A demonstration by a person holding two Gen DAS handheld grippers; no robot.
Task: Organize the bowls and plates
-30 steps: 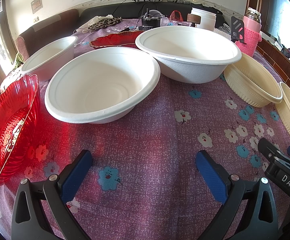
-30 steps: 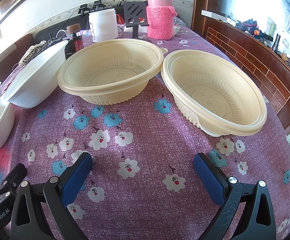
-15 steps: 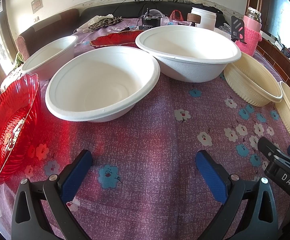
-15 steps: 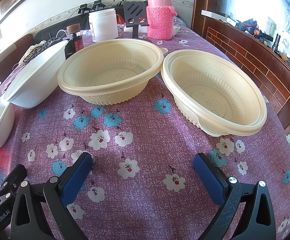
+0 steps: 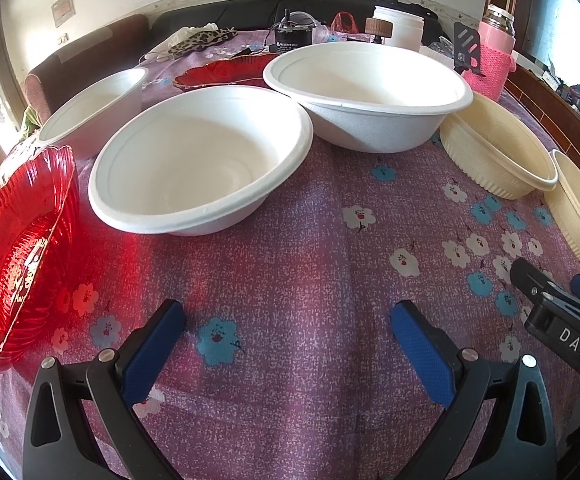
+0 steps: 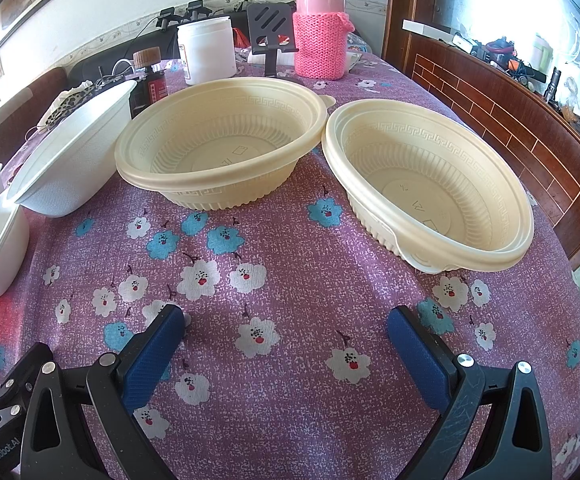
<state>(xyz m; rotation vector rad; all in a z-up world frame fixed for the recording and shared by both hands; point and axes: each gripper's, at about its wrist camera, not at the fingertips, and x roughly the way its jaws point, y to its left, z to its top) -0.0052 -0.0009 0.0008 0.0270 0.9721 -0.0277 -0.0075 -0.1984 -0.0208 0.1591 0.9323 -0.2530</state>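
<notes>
Moulded-pulp white bowls [image 5: 198, 160] looked light, crushable; best pinched at rim. Left gripper [image 5: 286, 344] and right gripper [image 6: 286, 344] spread, empty, short of bowls.

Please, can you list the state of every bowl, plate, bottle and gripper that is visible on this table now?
Left hand-held gripper: open, empty.
Right hand-held gripper: open, empty.
Near white bowl: upright, empty.
Far white bowl: upright, empty.
Small white bowl: upright, unstacked.
Left cream bowl: upright, empty.
Right cream bowl: upright, empty.
Near red plate: on the table edge.
Pink bottle: upright, capped.
</notes>
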